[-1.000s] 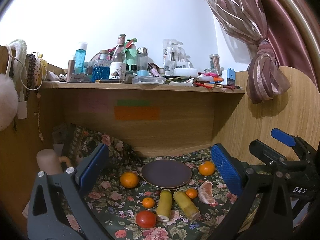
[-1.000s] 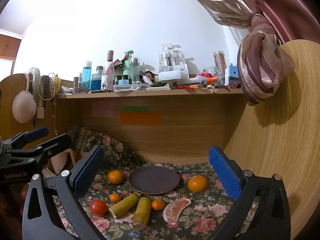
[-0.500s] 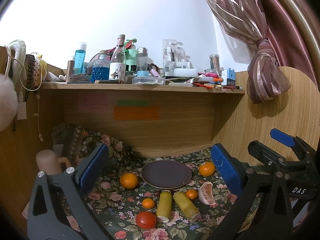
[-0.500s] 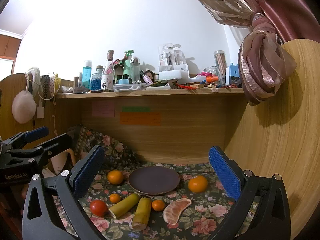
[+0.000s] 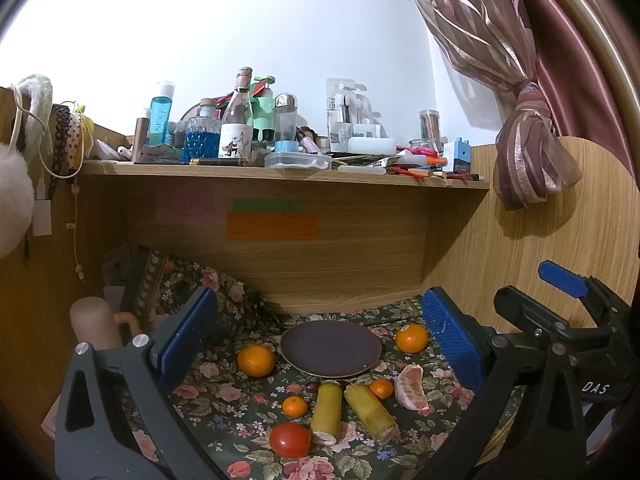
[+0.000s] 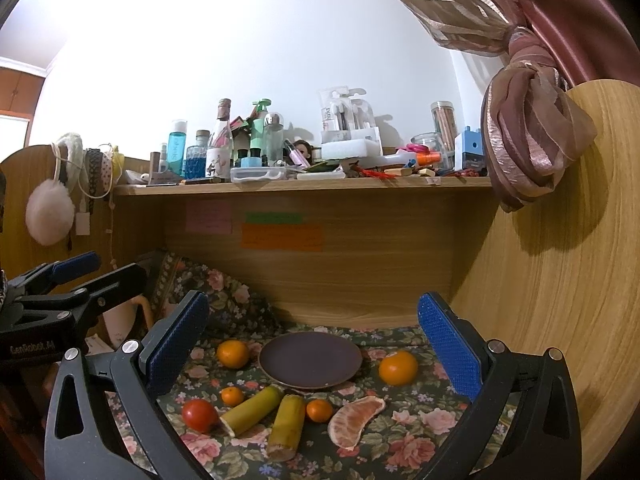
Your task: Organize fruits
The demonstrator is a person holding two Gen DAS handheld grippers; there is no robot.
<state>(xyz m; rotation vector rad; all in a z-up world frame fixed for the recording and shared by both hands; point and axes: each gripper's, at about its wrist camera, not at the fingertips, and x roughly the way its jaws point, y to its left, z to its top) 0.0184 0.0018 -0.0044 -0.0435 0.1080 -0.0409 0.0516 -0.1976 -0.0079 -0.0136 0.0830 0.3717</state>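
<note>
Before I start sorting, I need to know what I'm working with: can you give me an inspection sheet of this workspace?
Surface: floral cloth over the desk.
Job's things: dark plate, nothing on it; two oranges, three small tangerines, tomato, two yellow-green stalk pieces, peeled citrus segment, all on the cloth.
Clutter: bottles crowding the shelf.
Grippers: left gripper and right gripper open, holding nothing.
Cables: white cord hanging left.
Surroundings: tied curtain, sticky notes.

Both the left gripper [image 5: 316, 336] and right gripper [image 6: 316, 344] have dark grey frames, silver screws and blue textured jaws.
</note>
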